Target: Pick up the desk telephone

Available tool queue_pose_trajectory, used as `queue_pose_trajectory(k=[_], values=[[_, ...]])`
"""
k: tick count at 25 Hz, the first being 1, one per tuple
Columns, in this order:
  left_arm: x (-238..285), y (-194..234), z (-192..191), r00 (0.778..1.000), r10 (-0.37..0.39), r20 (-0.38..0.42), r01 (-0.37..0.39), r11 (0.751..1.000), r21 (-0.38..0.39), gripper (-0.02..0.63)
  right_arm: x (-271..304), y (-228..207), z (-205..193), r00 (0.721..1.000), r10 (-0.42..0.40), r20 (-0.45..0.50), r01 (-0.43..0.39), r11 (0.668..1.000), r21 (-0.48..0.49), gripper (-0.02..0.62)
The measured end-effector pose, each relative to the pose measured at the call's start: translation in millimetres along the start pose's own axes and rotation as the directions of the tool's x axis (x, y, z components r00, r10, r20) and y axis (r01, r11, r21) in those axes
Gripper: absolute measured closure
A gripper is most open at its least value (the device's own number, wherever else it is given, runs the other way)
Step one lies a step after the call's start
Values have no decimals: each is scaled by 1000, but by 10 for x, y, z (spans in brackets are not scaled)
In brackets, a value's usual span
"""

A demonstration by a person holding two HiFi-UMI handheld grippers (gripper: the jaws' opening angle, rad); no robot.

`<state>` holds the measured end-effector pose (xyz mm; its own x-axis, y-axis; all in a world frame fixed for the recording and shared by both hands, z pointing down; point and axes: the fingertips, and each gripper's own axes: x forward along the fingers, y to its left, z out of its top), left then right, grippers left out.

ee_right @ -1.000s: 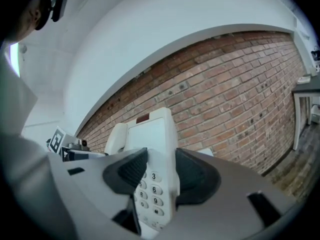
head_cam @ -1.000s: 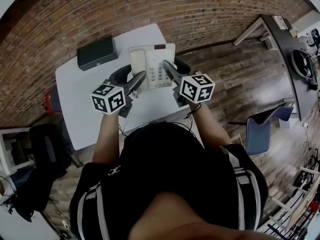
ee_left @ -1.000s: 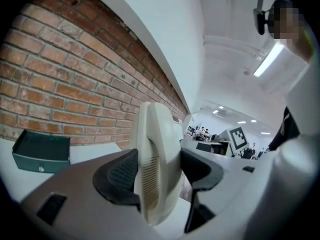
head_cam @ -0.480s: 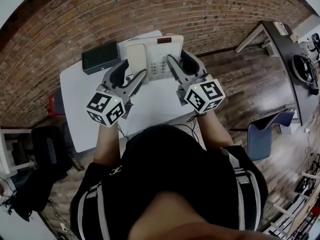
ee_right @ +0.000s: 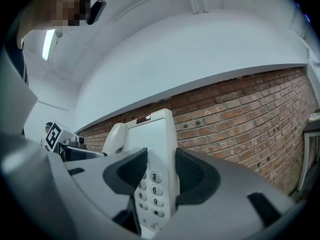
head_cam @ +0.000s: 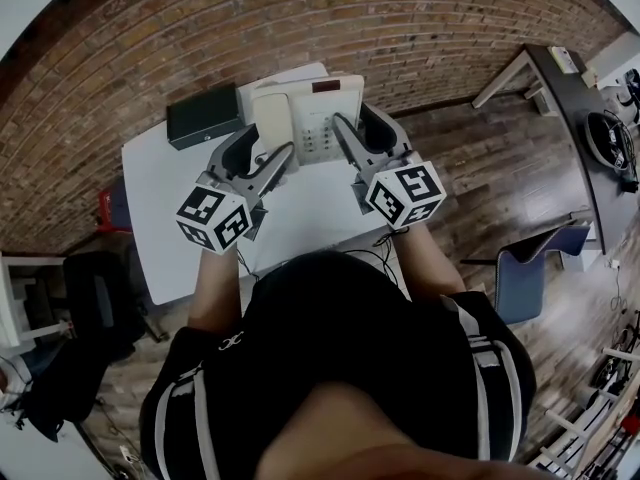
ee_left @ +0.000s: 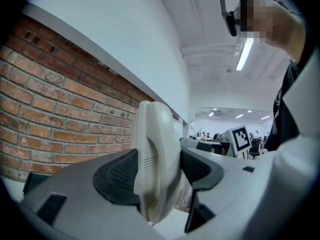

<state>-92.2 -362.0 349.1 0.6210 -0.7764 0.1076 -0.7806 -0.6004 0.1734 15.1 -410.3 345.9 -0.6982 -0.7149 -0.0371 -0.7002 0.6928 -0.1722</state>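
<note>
Both grippers were on the desk telephone (head_cam: 308, 118), one at each side.

- Left gripper (head_cam: 268, 150): jaws clamped on the handset side. In the left gripper view both dark pads (ee_left: 120, 176) pressed against the cream handset edge.
- Right gripper (head_cam: 354, 128): jaws set wide but closed on the keypad side. In the right gripper view the pads (ee_right: 192, 174) sat on either face of the body, with number keys showing between them.
- Telephone: held between the two grippers over the far end of the white table (head_cam: 160, 198), close to the brick wall (head_cam: 200, 28). Its outline overlapped the table's far edge, so it looked raised off the top. No view showed its underside.
- A black box (head_cam: 203, 115) lay on the table just left of the telephone, apart from the left gripper.
</note>
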Motion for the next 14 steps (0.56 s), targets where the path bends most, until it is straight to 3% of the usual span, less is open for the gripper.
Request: queue_pose_trajectory(k=[14], values=[[9, 1, -32, 1000, -5, -12, 5, 1000, -25, 334, -14, -14, -39, 1000, -3, -9, 3, 1000, 14, 432]])
